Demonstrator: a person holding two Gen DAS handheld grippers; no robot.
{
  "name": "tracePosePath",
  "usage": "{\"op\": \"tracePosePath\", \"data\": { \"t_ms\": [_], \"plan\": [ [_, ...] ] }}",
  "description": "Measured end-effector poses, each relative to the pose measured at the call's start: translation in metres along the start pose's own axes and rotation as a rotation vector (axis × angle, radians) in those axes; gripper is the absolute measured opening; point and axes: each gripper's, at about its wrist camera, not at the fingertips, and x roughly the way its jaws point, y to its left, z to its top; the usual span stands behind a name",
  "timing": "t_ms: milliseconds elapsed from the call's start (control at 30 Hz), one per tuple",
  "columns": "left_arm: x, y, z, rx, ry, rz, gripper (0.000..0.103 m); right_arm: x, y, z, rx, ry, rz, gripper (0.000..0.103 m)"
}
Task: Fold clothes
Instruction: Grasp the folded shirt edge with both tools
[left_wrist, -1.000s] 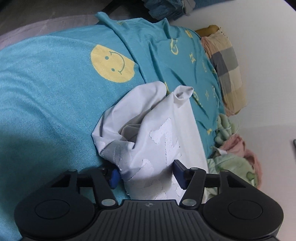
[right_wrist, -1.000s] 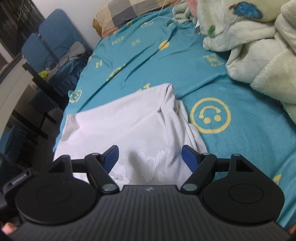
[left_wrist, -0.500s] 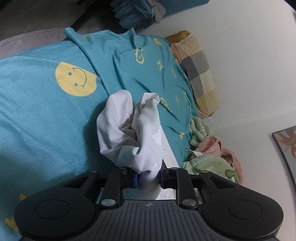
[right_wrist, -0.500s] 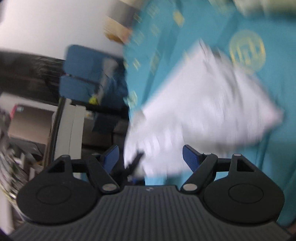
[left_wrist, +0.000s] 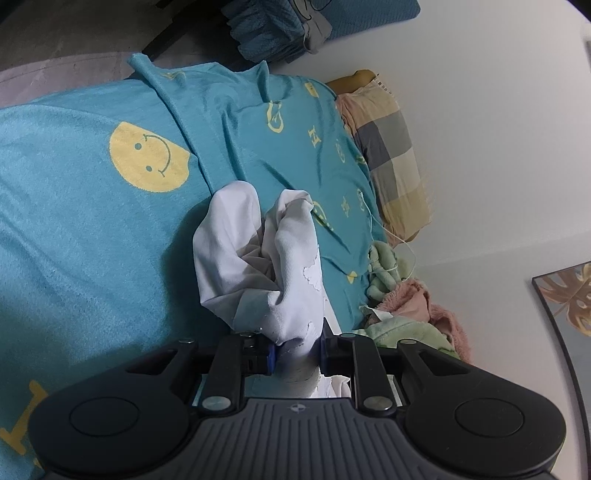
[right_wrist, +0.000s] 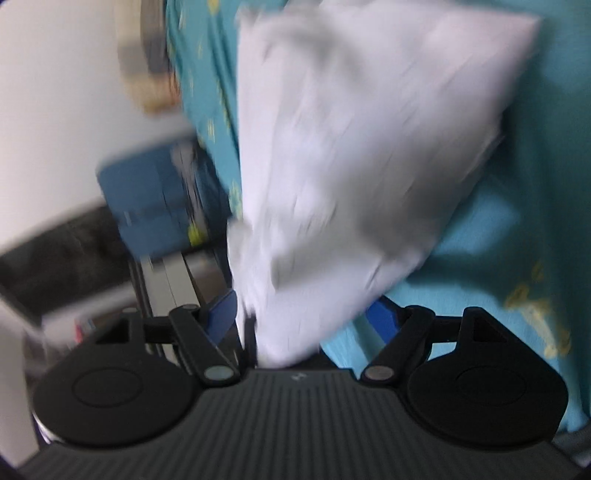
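My left claw (left_wrist: 296, 349) has just closed: a second ago its blue pads stood wide apart on either side of the white garment (left_wrist: 258, 258), and now they pinch a bunched edge of it, the cloth gathered into a thick wad between them. The garment has pulled up from a flatter spread into two humped folds and trails away from the claw across the teal bedspread (left_wrist: 92, 240), near the yellow smiley print (left_wrist: 147, 162).

My right claw (right_wrist: 303, 314) has rolled hard and dropped; its view is smeared with motion. Its blue pads stand wide apart, with a lower corner of the white garment (right_wrist: 351, 166) hanging between them, but I see no pad pressing on the cloth, so I read it as not gripping yet.

I judge that one edge is secured and the second hold is not yet made. The fold itself has not begun, and the bunched grip may need smoothing out.
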Motion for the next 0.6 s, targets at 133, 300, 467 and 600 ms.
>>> {"op": "tracePosePath", "data": {
  "t_ms": [133,300,467,600],
  "plan": [
    [-0.001,0.001,0.002,-0.01,-0.01,-0.016,0.021,-0.008,-0.012,0.002,0.03,-0.094,-0.037,0.079],
    [-0.004,0.001,0.003,-0.018,-0.02,-0.025,0.02,-0.024,-0.02,0.004,0.075,-0.209,-0.013,0.076],
    [-0.004,0.001,0.004,-0.025,-0.017,-0.027,0.02,-0.034,-0.016,0.006,0.022,-0.292,-0.017,0.069],
    [-0.004,0.0,0.005,-0.023,-0.01,-0.022,0.02,-0.035,-0.008,0.004,-0.064,-0.325,-0.059,0.038]
  ]
}}
